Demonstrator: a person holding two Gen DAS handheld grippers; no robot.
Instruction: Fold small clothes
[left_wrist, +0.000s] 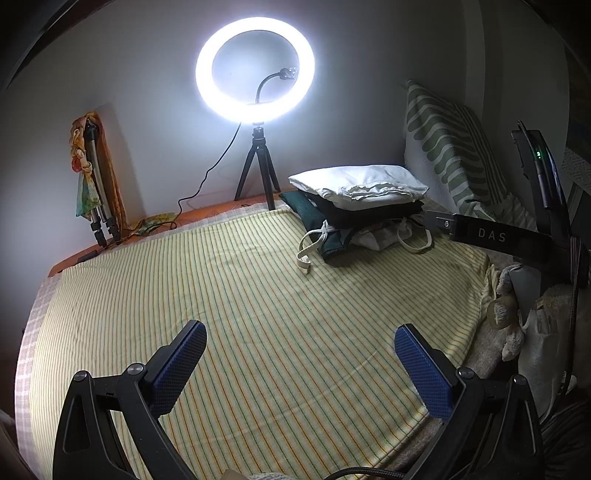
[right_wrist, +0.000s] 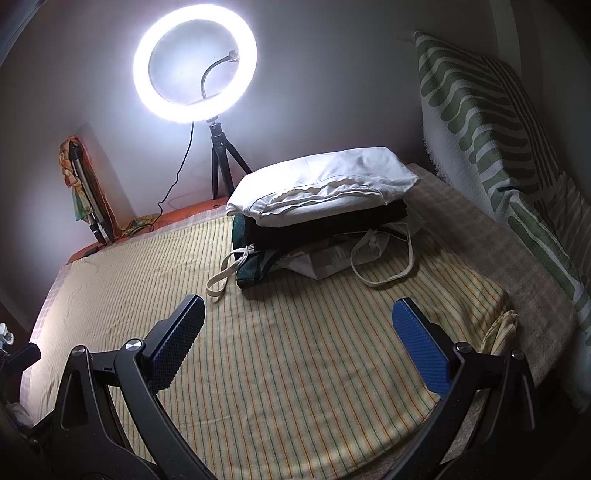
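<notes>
A stack of folded clothes (left_wrist: 360, 206) sits at the far right of the striped yellow sheet (left_wrist: 240, 295): a white garment (right_wrist: 325, 188) on top, a black one (right_wrist: 325, 229) under it, dark green and pale pieces with loose straps at the bottom. My left gripper (left_wrist: 300, 334) is open and empty, low over the sheet, well short of the stack. My right gripper (right_wrist: 298, 310) is open and empty, closer to the stack (right_wrist: 317, 221). The right gripper's black body (left_wrist: 517, 229) shows at the right edge of the left wrist view.
A lit ring light (left_wrist: 255, 72) on a small tripod stands at the back wall with its cable trailing left. A green-patterned pillow (right_wrist: 498, 140) leans against the right wall. A folded tripod and colourful cloth (left_wrist: 92, 177) lean at back left. A soft toy (left_wrist: 511, 314) lies at the bed's right edge.
</notes>
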